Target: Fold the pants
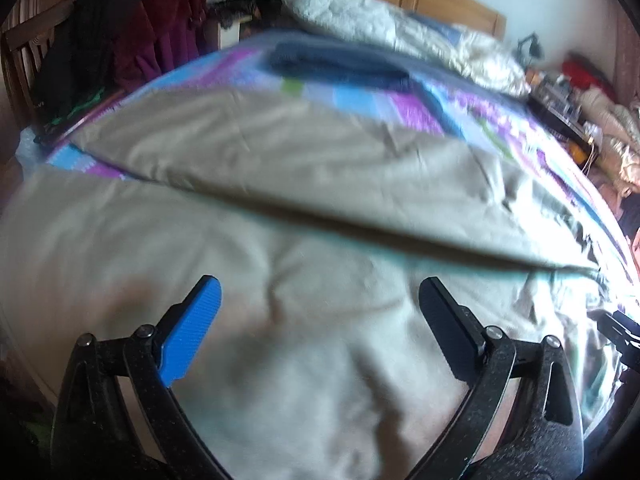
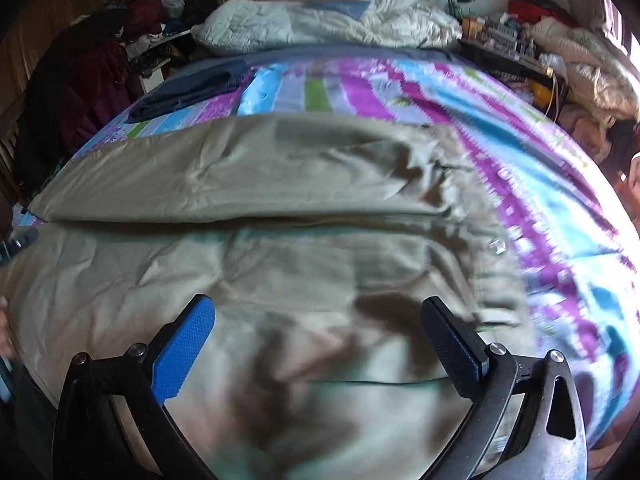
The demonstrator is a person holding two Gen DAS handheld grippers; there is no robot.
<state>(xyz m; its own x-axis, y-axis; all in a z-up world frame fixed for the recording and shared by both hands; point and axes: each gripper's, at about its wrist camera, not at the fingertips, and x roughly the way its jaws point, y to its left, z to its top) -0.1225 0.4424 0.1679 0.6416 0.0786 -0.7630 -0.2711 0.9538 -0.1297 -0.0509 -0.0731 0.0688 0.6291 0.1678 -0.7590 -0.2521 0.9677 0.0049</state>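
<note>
While the beige cotton pants (image 2: 256, 184) lie spread on the striped purple-and-blue bedspread (image 2: 520, 152), the left gripper (image 1: 320, 312) and right gripper (image 2: 318, 328) hover above, jaws wide apart, holding nothing.

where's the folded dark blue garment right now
The folded dark blue garment lies on the striped bedspread at the far left of the bed in the right wrist view, beyond the khaki pants and near the pillow.

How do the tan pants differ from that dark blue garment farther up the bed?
The tan pants are spread out wide, one leg beside the other, across the near part of the bed; the dark blue garment is already folded into a compact stack. The pants are much lighter in colour. Both lie on the striped bedspread.
</note>
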